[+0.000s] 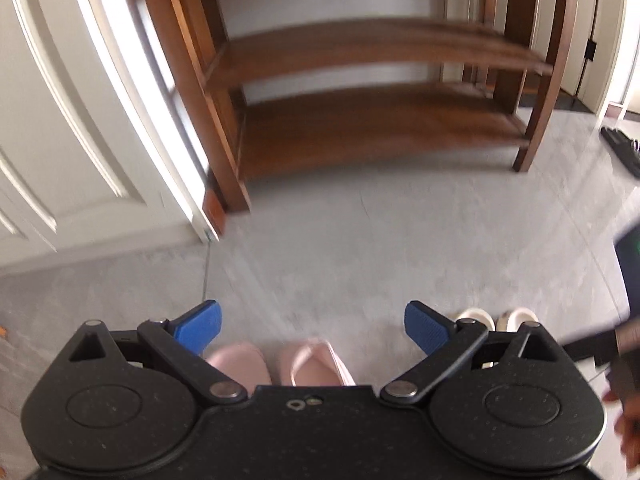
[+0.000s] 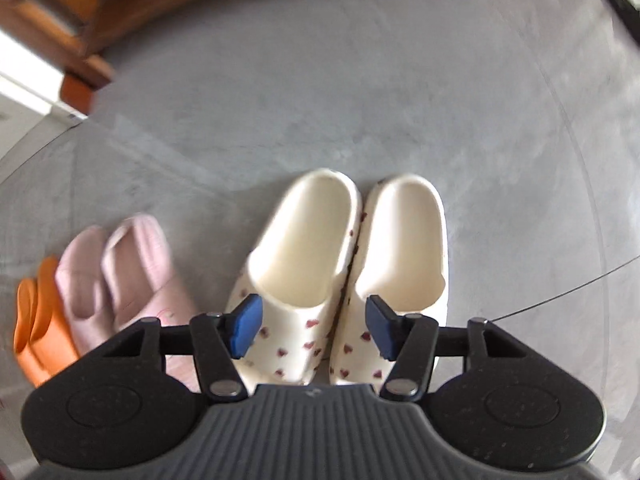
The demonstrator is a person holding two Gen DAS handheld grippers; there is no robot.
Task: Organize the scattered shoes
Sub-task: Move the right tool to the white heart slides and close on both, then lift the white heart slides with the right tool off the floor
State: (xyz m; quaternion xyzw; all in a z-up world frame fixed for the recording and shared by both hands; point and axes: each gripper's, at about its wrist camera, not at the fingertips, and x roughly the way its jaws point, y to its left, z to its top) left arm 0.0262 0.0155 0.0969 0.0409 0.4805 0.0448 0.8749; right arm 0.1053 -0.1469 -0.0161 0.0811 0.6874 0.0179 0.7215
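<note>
Right gripper (image 2: 312,328) pointed straight down over the cream slippers (image 2: 340,264), the pair printed with small red hearts. Its blue pads (image 2: 243,328) stood apart, nothing pinched, one pad on the outer side of the left-lying slipper and the other over the toe of its mate. I judged that straddle the main hazard: closing there would catch one slipper whole plus only the inner edge of the second, and the second would drag or drop on the lift. The two slippers touched along their inner sides, so no clean gap for a pad.

Left gripper (image 1: 312,326) was spread wide and empty, tilted down above the pink slippers (image 1: 280,364), which lay side by side on the grey floor (image 1: 360,240). Their soft uppers looked likely to fold under the pads and slip free.

In the right wrist view an orange pair (image 2: 36,320) lay just beside the pink ones; a wide approach could nudge them.

Both views were smeared with motion, so my aim was uncertain.

Farther off stood the wooden shoe rack (image 1: 360,120), shelves bare where visible. Its lower shelves looked close-set; a held slipper could strike a shelf edge going in. A white door (image 1: 80,120) stood just beside the rack's left post.
</note>
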